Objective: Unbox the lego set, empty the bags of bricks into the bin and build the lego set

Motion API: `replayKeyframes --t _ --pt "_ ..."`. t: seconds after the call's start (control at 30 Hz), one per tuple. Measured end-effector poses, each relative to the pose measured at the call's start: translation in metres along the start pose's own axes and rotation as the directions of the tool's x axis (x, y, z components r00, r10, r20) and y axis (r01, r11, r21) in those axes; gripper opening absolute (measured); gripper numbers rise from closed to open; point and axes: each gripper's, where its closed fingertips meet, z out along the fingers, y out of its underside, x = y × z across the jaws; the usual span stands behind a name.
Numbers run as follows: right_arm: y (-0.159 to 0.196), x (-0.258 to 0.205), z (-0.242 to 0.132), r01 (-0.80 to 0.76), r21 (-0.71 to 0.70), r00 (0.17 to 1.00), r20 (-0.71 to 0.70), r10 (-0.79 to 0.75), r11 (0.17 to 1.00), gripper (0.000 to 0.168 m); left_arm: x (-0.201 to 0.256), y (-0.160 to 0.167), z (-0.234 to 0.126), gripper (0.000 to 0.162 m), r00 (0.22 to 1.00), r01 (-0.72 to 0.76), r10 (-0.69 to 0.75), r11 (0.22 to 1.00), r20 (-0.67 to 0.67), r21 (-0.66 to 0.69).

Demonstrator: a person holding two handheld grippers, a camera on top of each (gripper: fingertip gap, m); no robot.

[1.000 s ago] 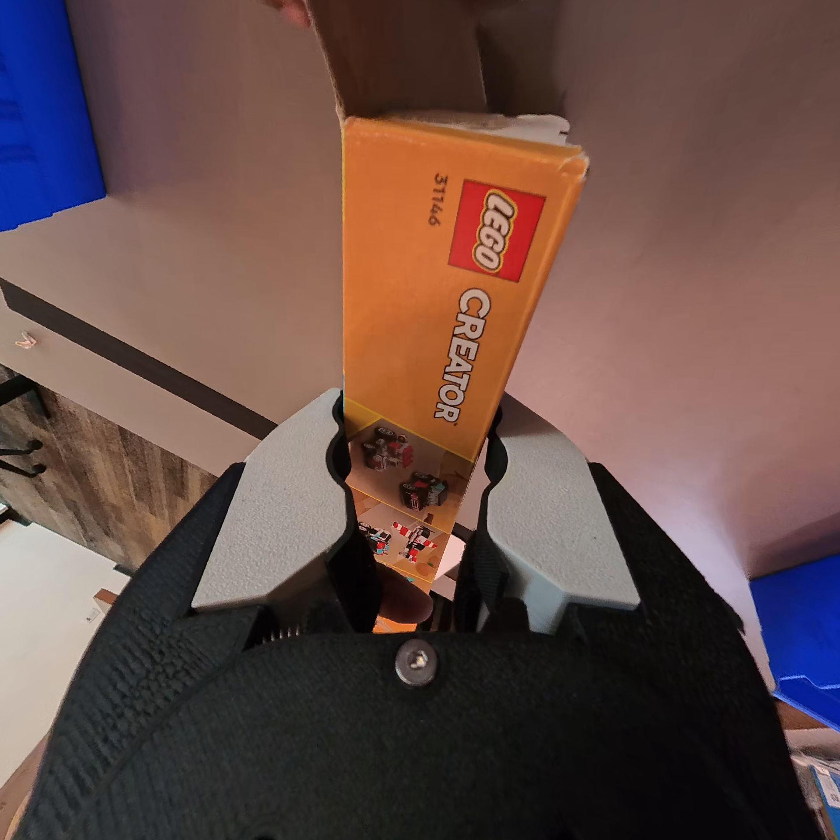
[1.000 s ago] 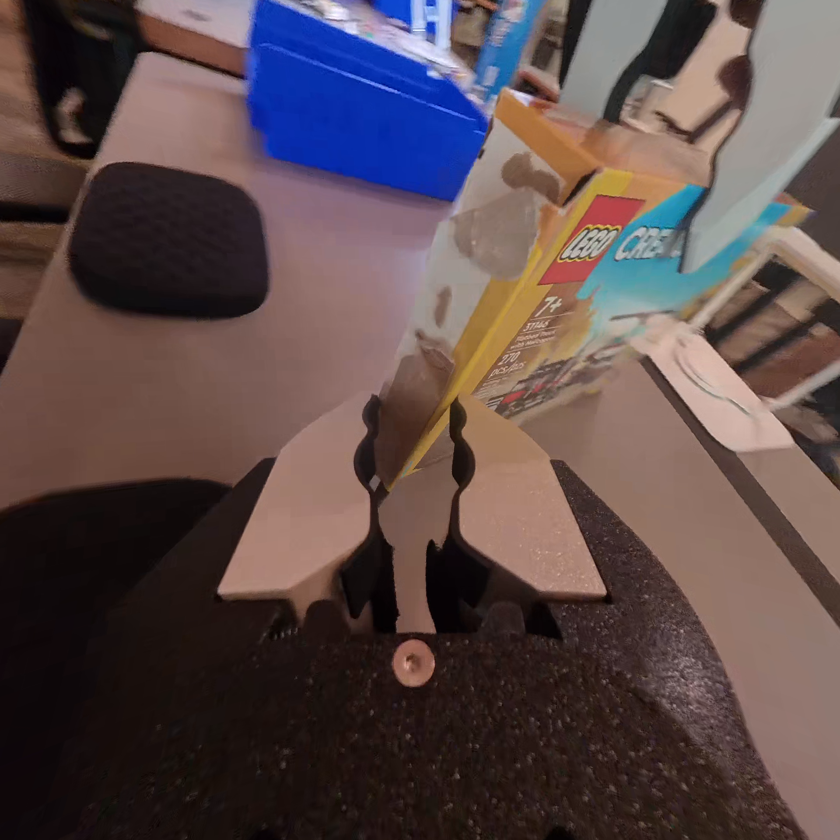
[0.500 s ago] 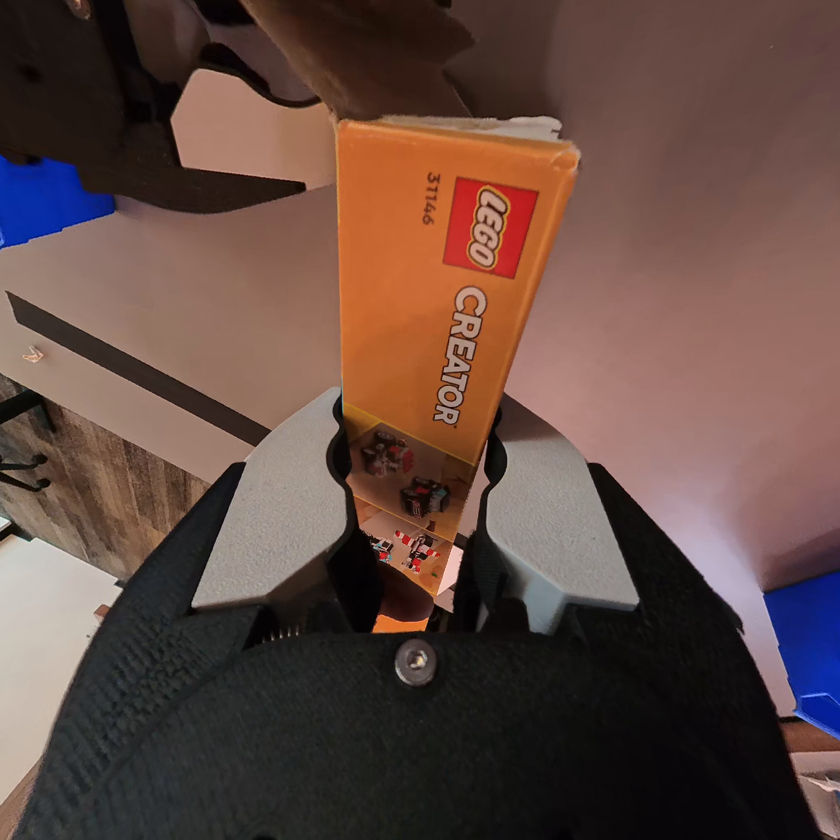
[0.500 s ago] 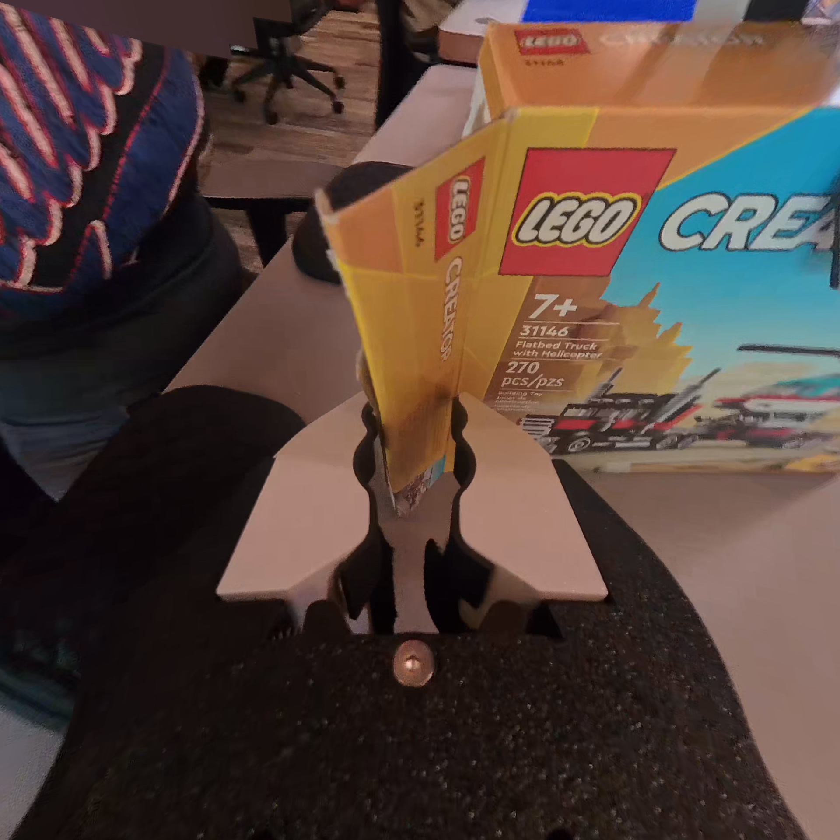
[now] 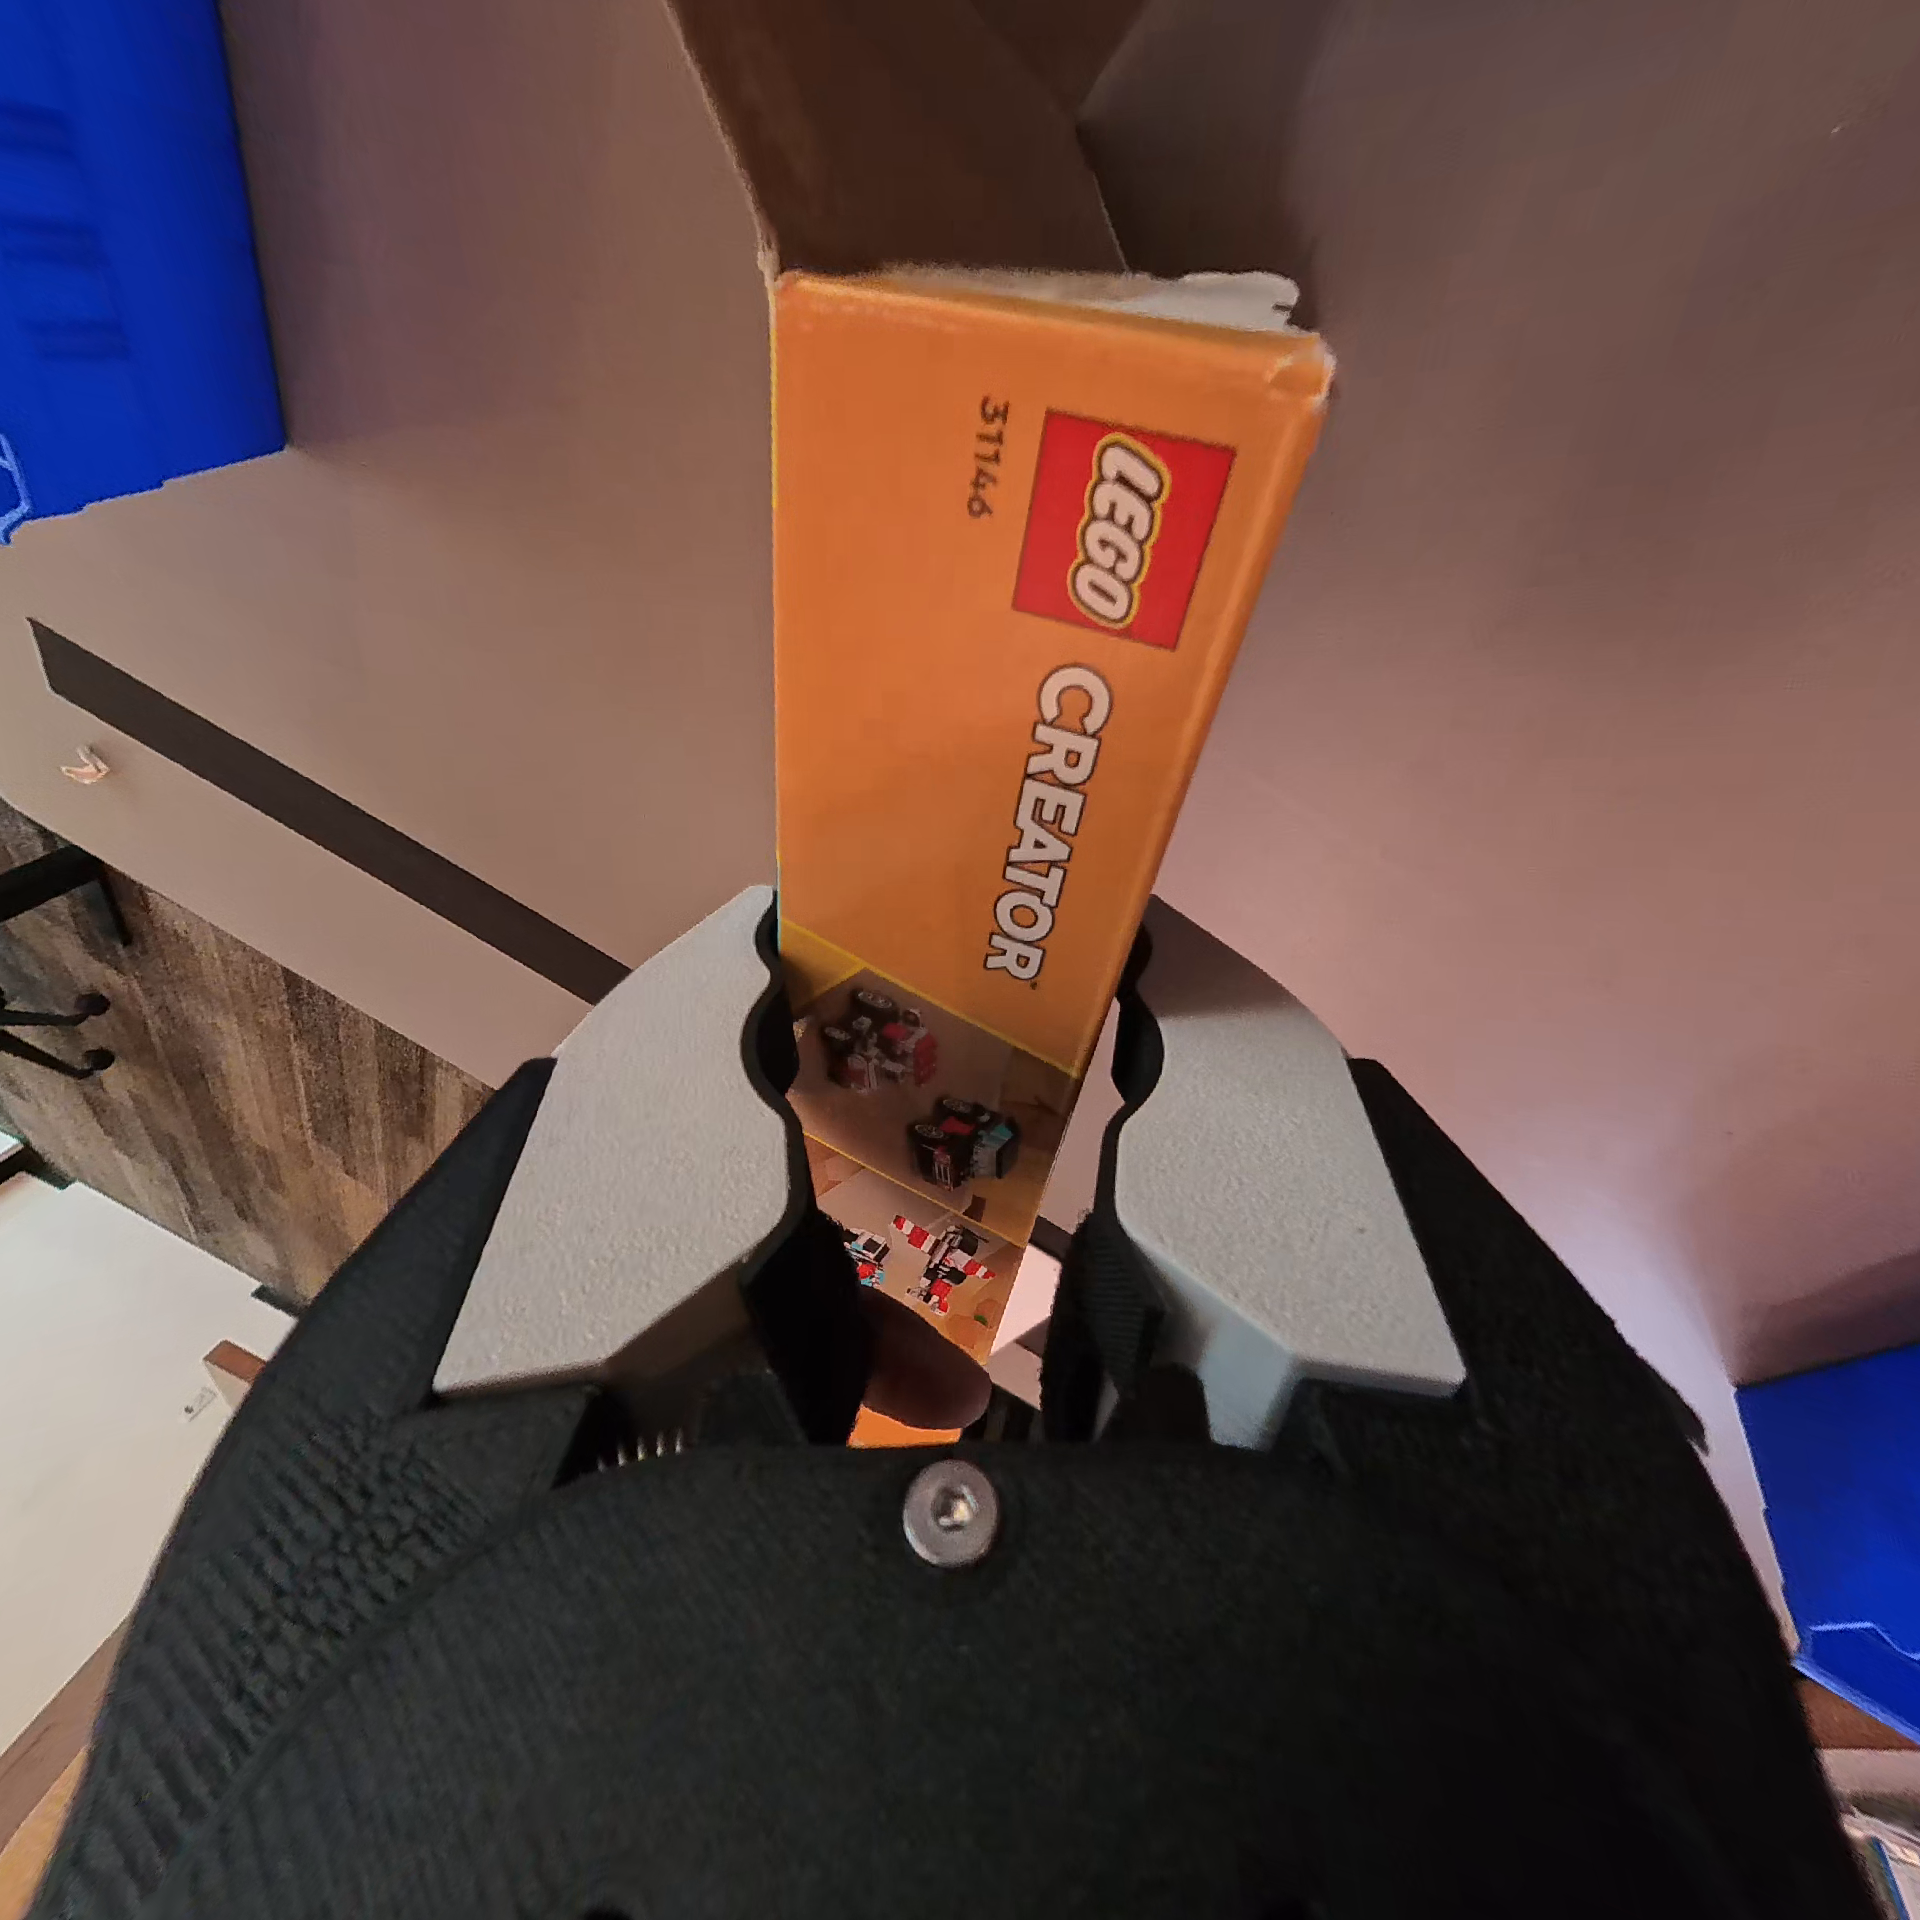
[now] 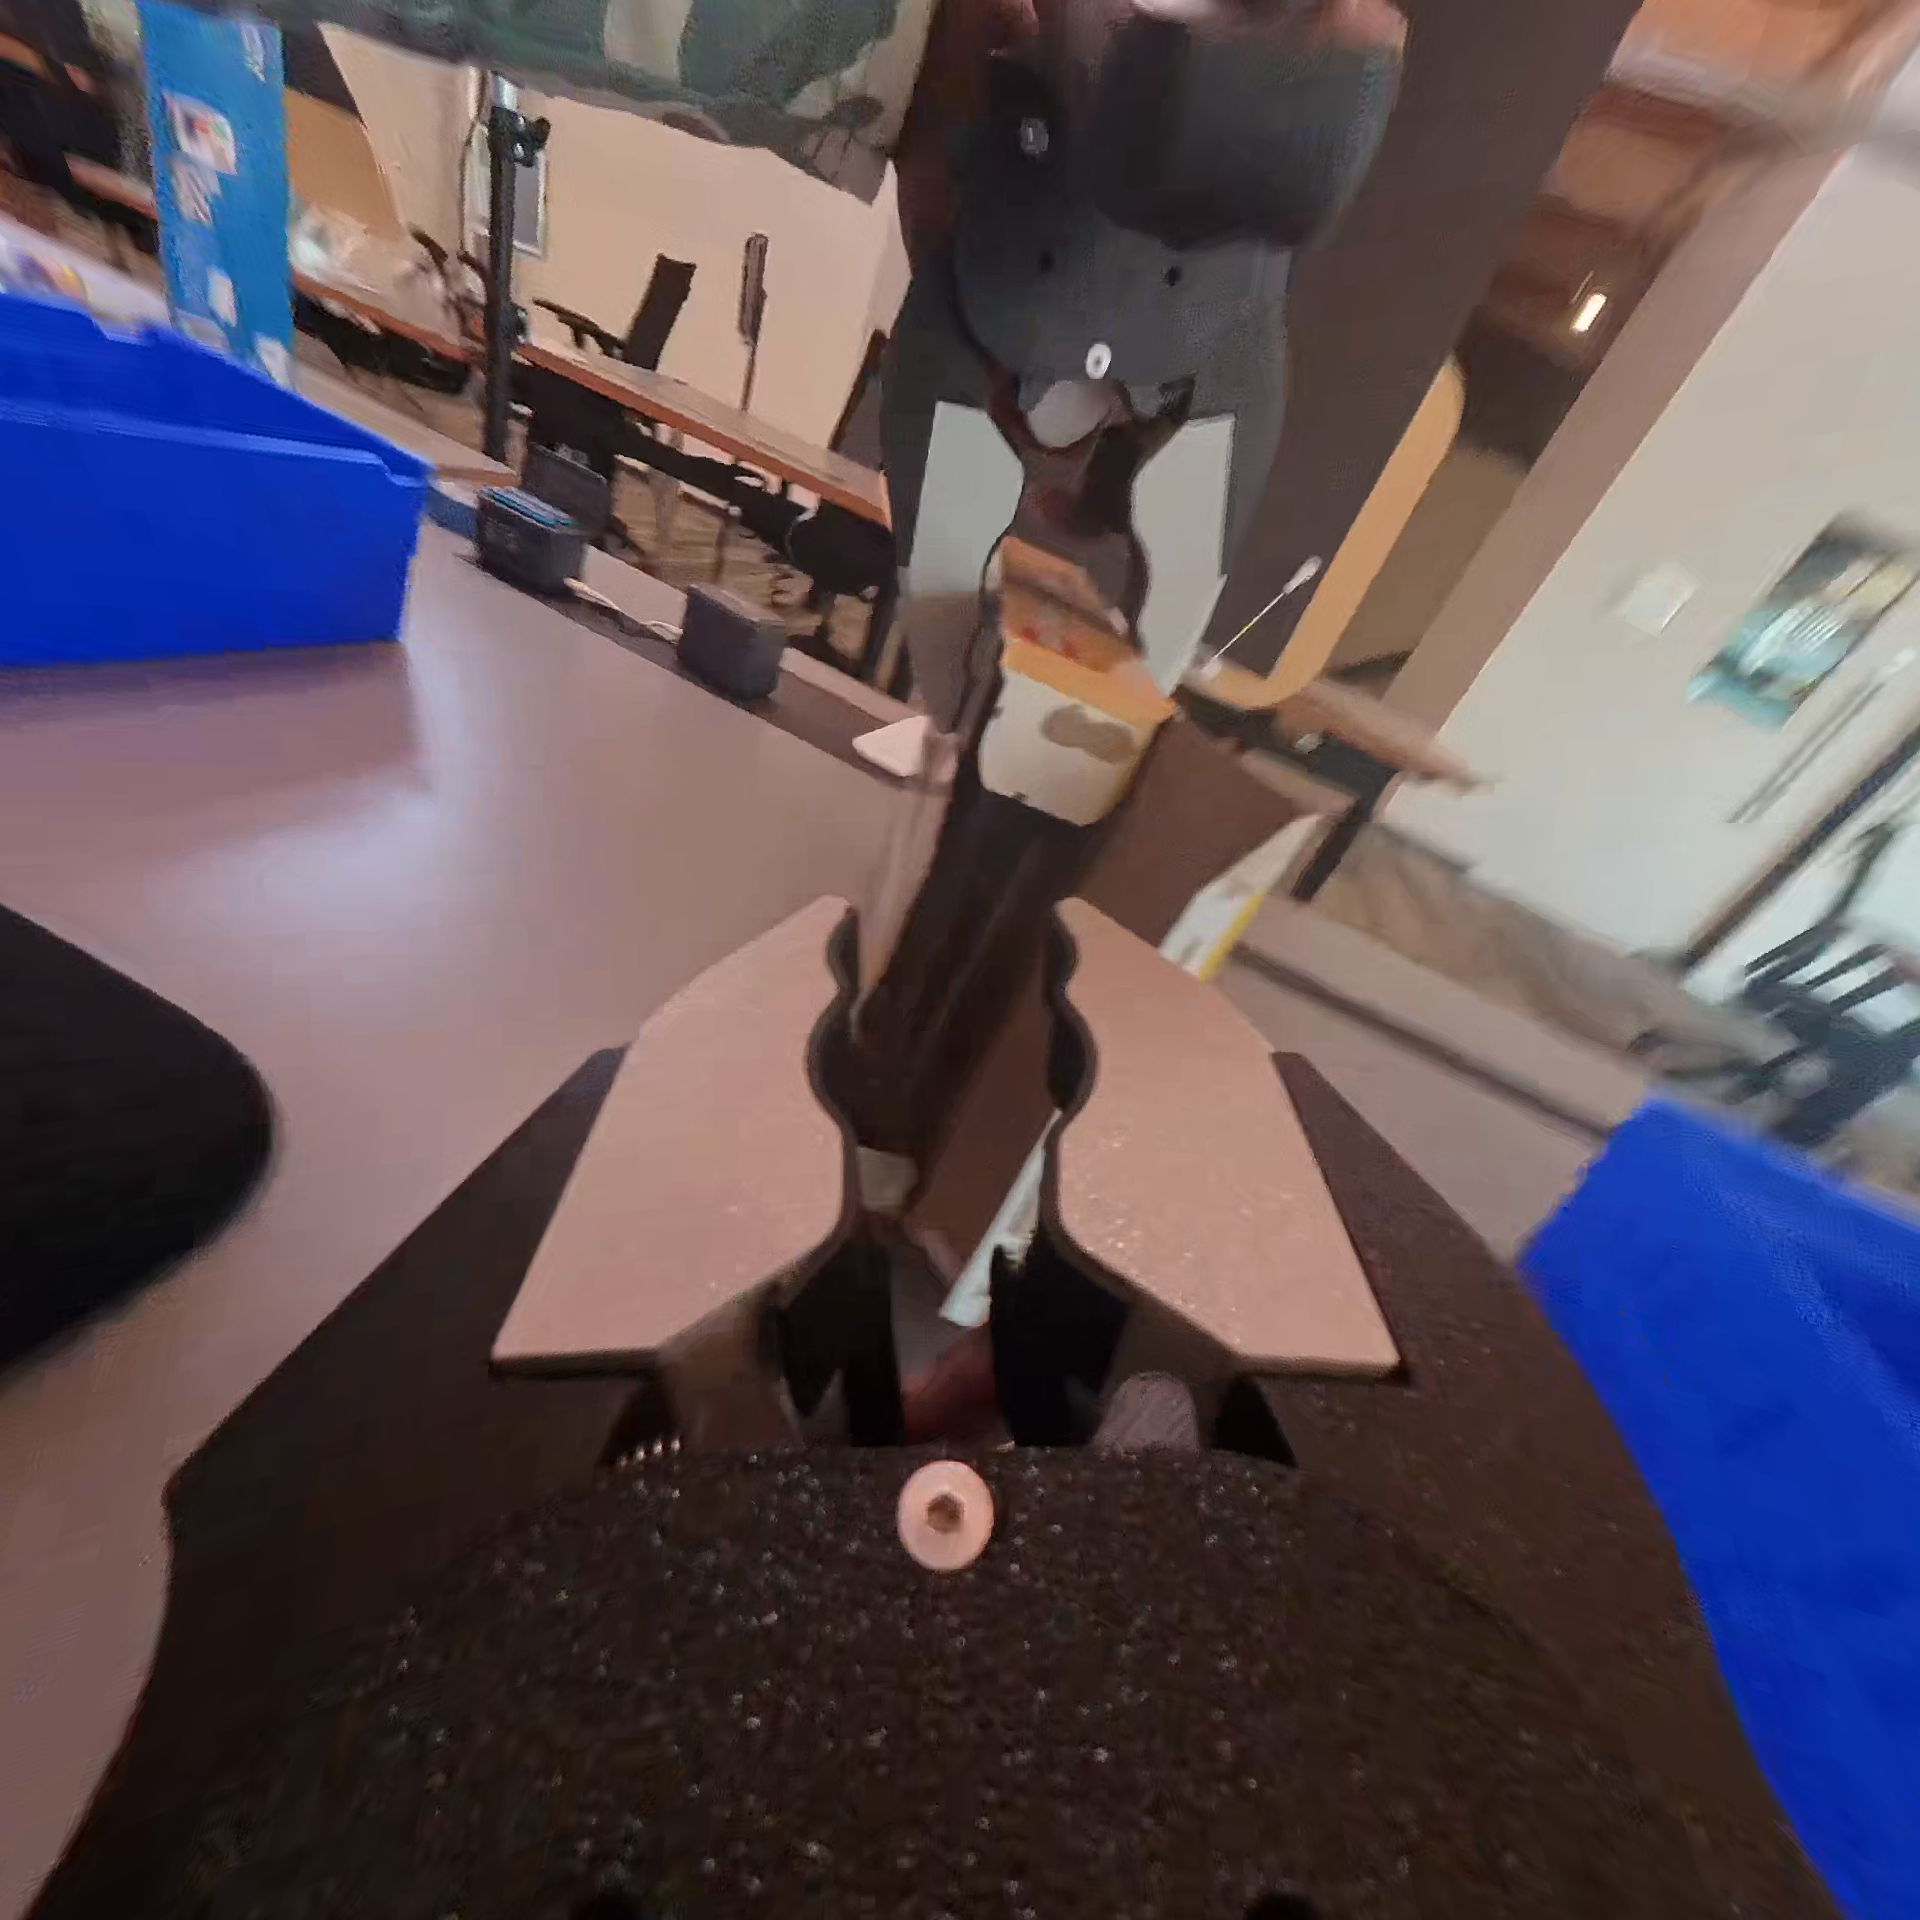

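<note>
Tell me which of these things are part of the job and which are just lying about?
Part of the job:
- lego box, clamped by the left gripper
- box end flap, pinched by the right gripper
- blue bin

Lying about:
- dark cases on table
- office chairs

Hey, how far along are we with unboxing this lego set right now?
Early stage. Done: one end of the box is torn open, its brown flap folded out. In hand: the left gripper clamps the box's narrow side, and the right gripper is shut on the flap. Left: no bags or bricks are visible yet, so emptying them into a blue bin and building all remain.
</note>
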Motion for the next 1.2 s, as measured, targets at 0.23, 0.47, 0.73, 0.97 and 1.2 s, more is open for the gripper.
replayKeyframes --t 0.23,0.47,0.73,0.97,1.2 --pt "0.030 -0.007 0.014 -0.192 -0.156 0.979 -0.093 0.179 0.969 0.093 0.000 -0.001 0.001 0.060 1.000 0.006 -0.006 1.000 0.021 0.007" --pt "0.043 0.014 0.035 -0.276 -0.171 0.956 -0.149 0.252 0.946 0.078 -0.001 -0.002 0.001 0.060 1.000 -0.007 0.006 0.999 0.030 0.038" --pt "0.050 0.014 0.057 -0.229 -0.218 0.970 -0.127 0.205 0.949 0.105 -0.005 -0.004 0.002 0.060 0.999 -0.004 0.000 0.995 0.040 0.095" --pt "0.049 0.017 0.078 -0.194 -0.183 0.981 -0.034 0.191 0.964 0.095 -0.003 -0.005 0.001 0.059 0.998 -0.024 0.016 0.991 0.059 0.129" --pt "0.047 0.020 0.093 -0.150 -0.150 0.988 0.000 0.152 0.977 0.060 -0.006 -0.005 0.003 0.060 0.997 -0.015 0.007 0.993 0.071 0.120"
